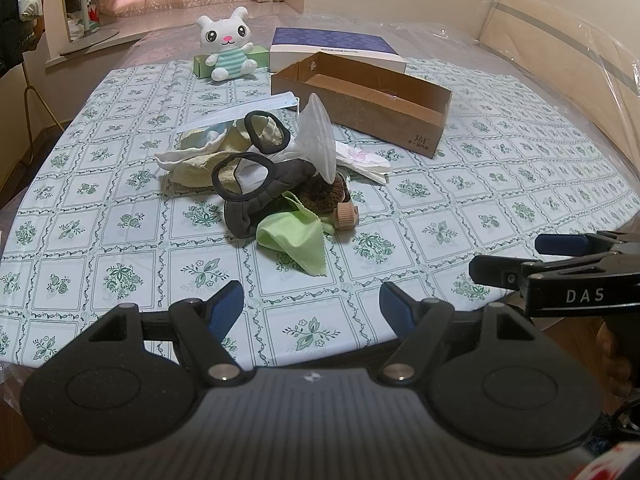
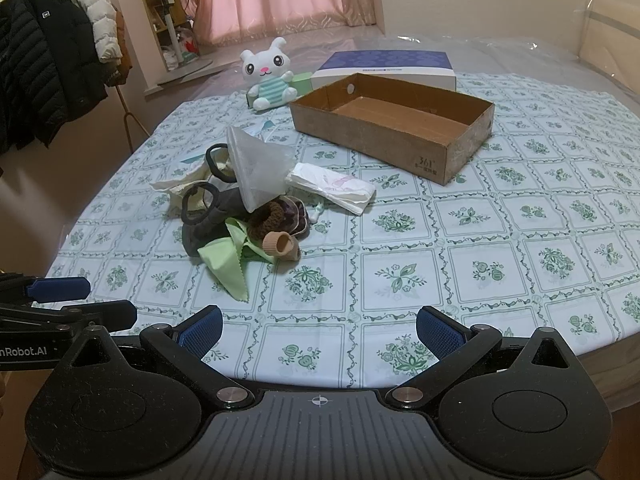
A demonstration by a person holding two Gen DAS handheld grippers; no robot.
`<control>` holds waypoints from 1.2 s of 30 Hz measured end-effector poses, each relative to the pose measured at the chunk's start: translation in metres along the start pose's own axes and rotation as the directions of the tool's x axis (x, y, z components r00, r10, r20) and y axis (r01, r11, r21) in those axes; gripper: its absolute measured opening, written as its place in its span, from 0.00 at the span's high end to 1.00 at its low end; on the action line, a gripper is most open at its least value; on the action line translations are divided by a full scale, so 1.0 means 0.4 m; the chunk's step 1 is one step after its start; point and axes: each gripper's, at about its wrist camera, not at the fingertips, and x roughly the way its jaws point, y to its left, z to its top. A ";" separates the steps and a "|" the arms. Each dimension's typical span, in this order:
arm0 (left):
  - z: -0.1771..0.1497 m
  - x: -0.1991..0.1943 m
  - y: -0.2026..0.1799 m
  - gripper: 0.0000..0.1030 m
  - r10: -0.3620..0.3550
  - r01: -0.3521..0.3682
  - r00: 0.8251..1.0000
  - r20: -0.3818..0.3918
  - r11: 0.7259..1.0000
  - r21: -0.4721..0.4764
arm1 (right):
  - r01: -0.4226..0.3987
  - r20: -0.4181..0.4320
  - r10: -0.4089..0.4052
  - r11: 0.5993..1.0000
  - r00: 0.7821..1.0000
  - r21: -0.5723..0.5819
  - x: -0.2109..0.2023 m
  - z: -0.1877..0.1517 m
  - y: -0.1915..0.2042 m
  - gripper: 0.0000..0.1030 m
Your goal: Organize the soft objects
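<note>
A pile of soft things lies mid-table: a green cloth (image 1: 294, 240) (image 2: 224, 260), a grey pouch with black loops (image 1: 256, 196) (image 2: 200, 216), a brown scrunchie (image 2: 272, 220), a tan sleeve (image 2: 280, 245), a white mask (image 1: 318, 136) (image 2: 256, 168) and a white packet (image 2: 336, 188). An open, empty cardboard box (image 1: 360, 100) (image 2: 392, 124) stands behind the pile. My left gripper (image 1: 312, 312) is open and empty at the near edge. My right gripper (image 2: 318, 328) is open and empty, beside the left one.
A white plush rabbit (image 1: 228, 46) (image 2: 268, 78) leans on a green box (image 1: 204, 64) at the back. A blue and white flat box (image 1: 332, 46) (image 2: 384, 66) lies behind the cardboard box. A flowered cloth (image 2: 500, 248) covers the table. Coats (image 2: 48, 60) hang far left.
</note>
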 end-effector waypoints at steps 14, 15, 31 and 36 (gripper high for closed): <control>0.000 -0.001 -0.001 0.29 0.000 0.000 1.000 0.000 1.000 0.000 | -0.001 0.001 0.001 1.000 1.000 0.001 0.002 -0.002 -0.001 0.00; 0.000 0.000 0.000 0.29 0.000 0.000 1.000 0.000 1.000 0.000 | -0.001 0.000 0.001 1.000 1.000 0.001 0.002 -0.002 -0.001 0.00; 0.010 0.009 0.007 0.29 -0.005 0.005 1.000 -0.008 1.000 -0.006 | -0.018 0.009 0.018 1.000 1.000 0.015 0.019 0.014 -0.007 0.00; 0.017 0.027 0.018 0.29 -0.008 0.008 1.000 -0.005 1.000 -0.013 | -0.051 0.021 0.051 0.998 0.998 0.025 0.038 0.018 -0.013 0.07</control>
